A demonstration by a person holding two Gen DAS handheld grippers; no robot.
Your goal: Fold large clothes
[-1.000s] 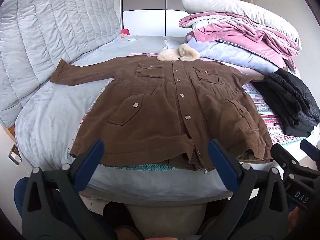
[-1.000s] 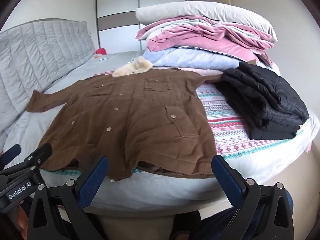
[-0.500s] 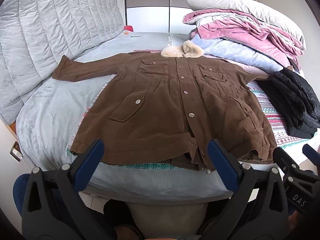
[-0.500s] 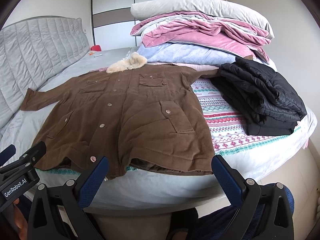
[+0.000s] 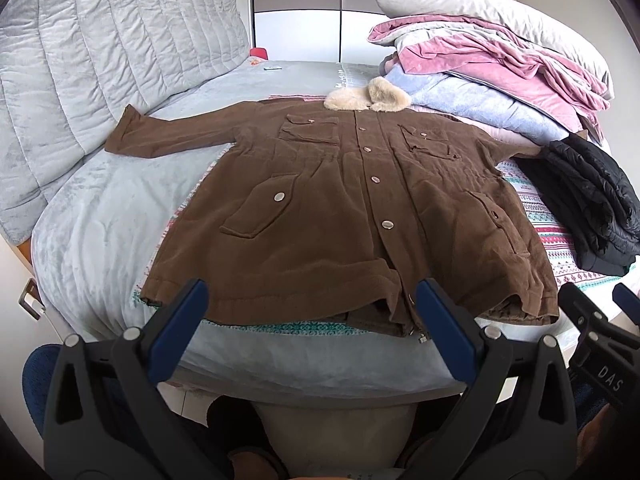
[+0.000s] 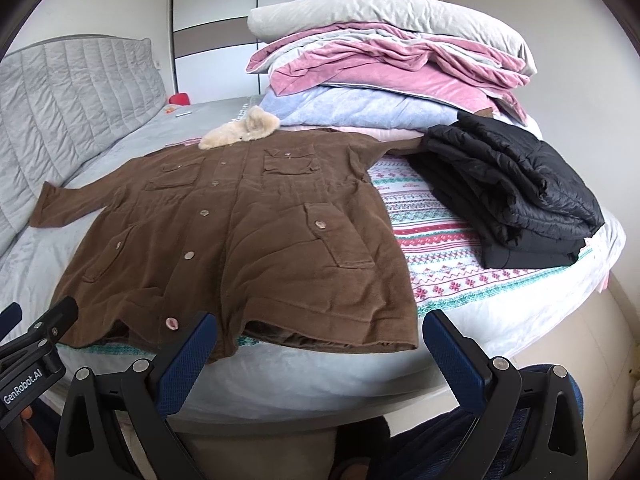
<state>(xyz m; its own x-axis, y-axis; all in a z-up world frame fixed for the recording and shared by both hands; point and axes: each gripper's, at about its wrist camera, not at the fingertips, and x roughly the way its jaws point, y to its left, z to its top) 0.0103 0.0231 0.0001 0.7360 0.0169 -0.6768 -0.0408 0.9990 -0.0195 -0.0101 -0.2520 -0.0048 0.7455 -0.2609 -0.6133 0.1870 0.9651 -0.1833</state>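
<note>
Across the bed (image 5: 92,224), a brown jacket (image 5: 332,216) is laid flat and buttoned, front up, w/ its hem along the near edge and its cream fur collar (image 5: 366,98) toward the far side. One sleeve (image 5: 168,136) is stretched out toward the grey quilted headboard (image 5: 100,64); the other sleeve is partly tucked against the stacked bedding and can't be fully seen. Under the jacket a patterned blanket (image 6: 444,248) is spread, showing mostly at the opposite side from the headboard. On that blanket, near the bed's corner, a folded black puffer jacket (image 6: 516,188) is set, just beside the brown one but apart from it. Behind it, a pile of pink and lilac quilts (image 6: 384,80) is stacked, topped by a pale pillow (image 6: 392,20). A small red item (image 6: 180,99) is seen at the far edge by the headboard. Left gripper (image 5: 312,308) is held off the near edge, just short of the hem, fingers spread wide, nothing clamped. Right gripper (image 6: 320,340) is likewise held at the near edge by the hem's corner, fingers parted, nothing gripped; no contact w/ the fabric can be made out.
</note>
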